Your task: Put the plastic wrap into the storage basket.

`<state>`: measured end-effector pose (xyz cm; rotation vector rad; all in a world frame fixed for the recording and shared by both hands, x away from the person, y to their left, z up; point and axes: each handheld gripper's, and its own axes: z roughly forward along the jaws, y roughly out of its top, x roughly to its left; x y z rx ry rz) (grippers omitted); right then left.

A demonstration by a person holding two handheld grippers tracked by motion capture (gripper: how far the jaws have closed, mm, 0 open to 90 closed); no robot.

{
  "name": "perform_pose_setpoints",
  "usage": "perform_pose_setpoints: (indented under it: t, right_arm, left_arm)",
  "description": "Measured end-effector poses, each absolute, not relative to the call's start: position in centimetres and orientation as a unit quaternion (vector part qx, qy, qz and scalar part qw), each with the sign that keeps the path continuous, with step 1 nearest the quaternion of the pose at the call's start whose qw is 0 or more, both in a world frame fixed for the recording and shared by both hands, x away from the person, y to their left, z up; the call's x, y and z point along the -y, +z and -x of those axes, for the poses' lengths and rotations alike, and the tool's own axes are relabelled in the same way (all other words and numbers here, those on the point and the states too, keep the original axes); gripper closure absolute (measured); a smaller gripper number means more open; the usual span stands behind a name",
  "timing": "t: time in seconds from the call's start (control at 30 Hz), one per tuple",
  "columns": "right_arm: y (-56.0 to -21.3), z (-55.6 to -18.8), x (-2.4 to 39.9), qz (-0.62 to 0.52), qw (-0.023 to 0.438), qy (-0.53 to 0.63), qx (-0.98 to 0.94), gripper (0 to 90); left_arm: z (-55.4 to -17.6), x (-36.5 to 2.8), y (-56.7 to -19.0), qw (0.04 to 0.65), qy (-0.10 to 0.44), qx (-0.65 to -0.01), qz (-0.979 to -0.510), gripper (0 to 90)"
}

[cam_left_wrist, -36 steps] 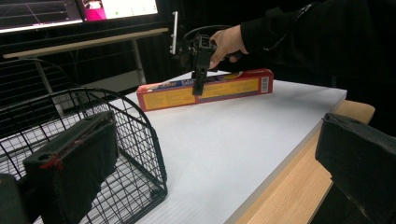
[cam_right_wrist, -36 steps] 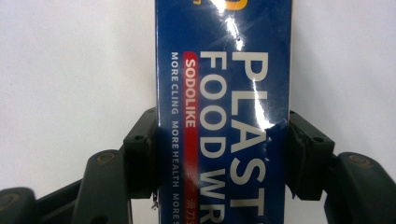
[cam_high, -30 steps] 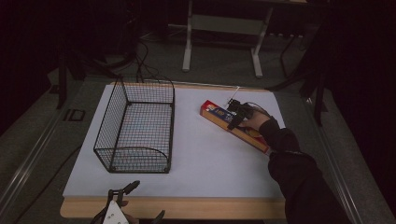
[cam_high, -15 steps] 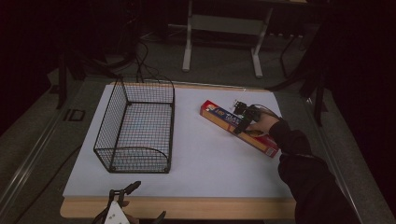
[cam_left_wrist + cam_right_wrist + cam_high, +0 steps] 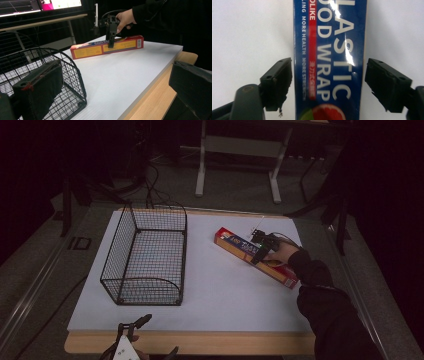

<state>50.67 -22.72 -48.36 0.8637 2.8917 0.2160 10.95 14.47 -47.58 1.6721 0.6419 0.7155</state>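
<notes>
A long red and blue plastic wrap box (image 5: pixel 234 245) lies flat on the white table top (image 5: pixel 225 295), right of centre. My right gripper (image 5: pixel 258 254) is down over its middle, held by a hand in a black sleeve. In the right gripper view the box (image 5: pixel 329 37) runs between the jaws, which sit against its two long sides; the right gripper (image 5: pixel 328 85) is shut on it. The left gripper view catches the box (image 5: pixel 87 50) and that gripper (image 5: pixel 110 43) from the side. My left gripper (image 5: pixel 156 335) hangs open at the table's near edge, holding nothing.
A black wire basket (image 5: pixel 184 250) stands open-topped on the left half of the table, its rounded end (image 5: pixel 72 72) just ahead of my left gripper (image 5: pixel 115 87). A wooden strip (image 5: pixel 210 342) edges the table's front. Dark floor, cables and a desk frame lie beyond.
The right hand and gripper have slid a little along the box toward its near end and come lower onto it. The left gripper and the basket have not moved.
</notes>
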Motion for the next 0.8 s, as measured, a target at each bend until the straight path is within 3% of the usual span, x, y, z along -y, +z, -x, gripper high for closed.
perform_pose_setpoints:
  t: [0.4,0.53,0.8]
  right_arm:
    - [-49.4,-51.0,21.5,-0.296,0.056,0.06,-0.952,39.1]
    - [-49.0,-51.0,21.7,-0.304,0.044,0.063,-0.949,39.5]
    - [-45.6,-50.8,21.9,-0.347,0.064,0.099,-0.93,39.7]
  left_arm:
    - [-11.0,-14.5,-47.6,0.57,0.305,-0.273,-0.713,0.0]
    - [-11.0,-14.5,-47.6,0.57,0.304,-0.274,-0.712,0.0]
    - [-11.0,-14.4,-47.6,0.57,0.305,-0.273,-0.713,0.1]
